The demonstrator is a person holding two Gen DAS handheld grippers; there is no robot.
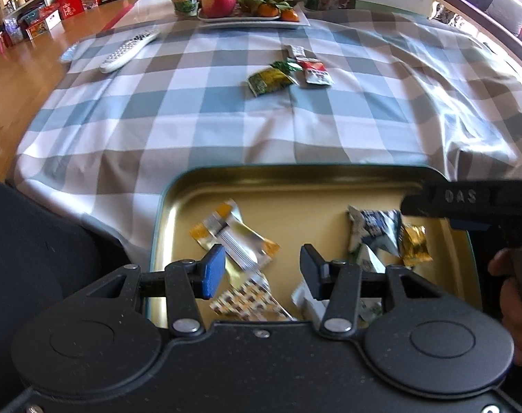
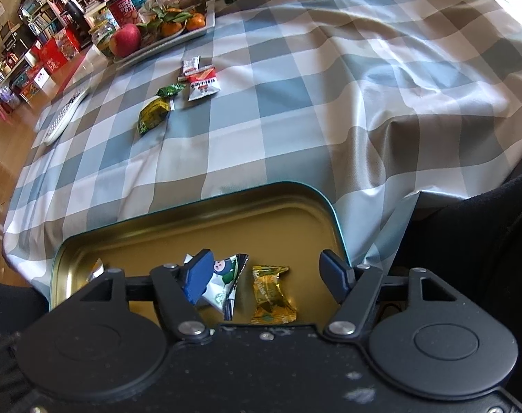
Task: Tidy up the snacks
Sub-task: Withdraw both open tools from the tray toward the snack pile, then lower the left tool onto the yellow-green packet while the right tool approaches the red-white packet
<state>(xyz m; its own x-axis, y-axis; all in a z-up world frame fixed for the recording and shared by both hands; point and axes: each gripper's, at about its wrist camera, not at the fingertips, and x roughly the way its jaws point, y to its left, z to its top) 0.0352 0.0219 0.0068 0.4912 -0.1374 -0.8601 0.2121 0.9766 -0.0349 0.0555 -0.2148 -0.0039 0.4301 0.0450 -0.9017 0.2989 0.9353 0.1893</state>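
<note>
Left gripper (image 1: 262,270), black with blue pads, hangs over the near part of a shallow gold metal tray with a teal rim (image 1: 295,169); jaws apart, nothing between the pads. Under and just past its fingertips lie a silver-and-orange striped snack bar wrapper (image 1: 235,237) and a blurred brown-and-white patterned packet (image 1: 247,297), both on the tray floor. To its right in the tray: a white-and-navy folded snack packet (image 1: 373,232) and a small gold foil candy (image 1: 412,246) touching it.

Right gripper (image 2: 266,277) also hangs over the tray (image 2: 199,203), jaws apart, gripping nothing. The gold foil candy (image 2: 271,294) lies loose on the tray floor between its fingers, clear of both pads. The white-and-navy packet (image 2: 225,280) sits by the left pad; contact can't be told. In the left wrist view one finger of the right gripper (image 1: 467,203) crosses the tray's right edge, with part of a hand (image 1: 512,285) below it.

Tray rests at the near edge of a blue, grey and white checked tablecloth (image 1: 226,130).

Well beyond the tray, mid-table, a cluster still out: a yellow-green snack pouch (image 1: 269,81), a small dark green wrapped candy (image 1: 286,66), a red-and-white sachet (image 1: 316,72), and a smaller white sachet (image 1: 293,50) behind.

Left of them, a white remote control (image 1: 128,50).

Far end: a white rectangular plate (image 1: 250,19) with a red apple (image 1: 219,1) and leafy tangerines (image 1: 271,8).
</note>
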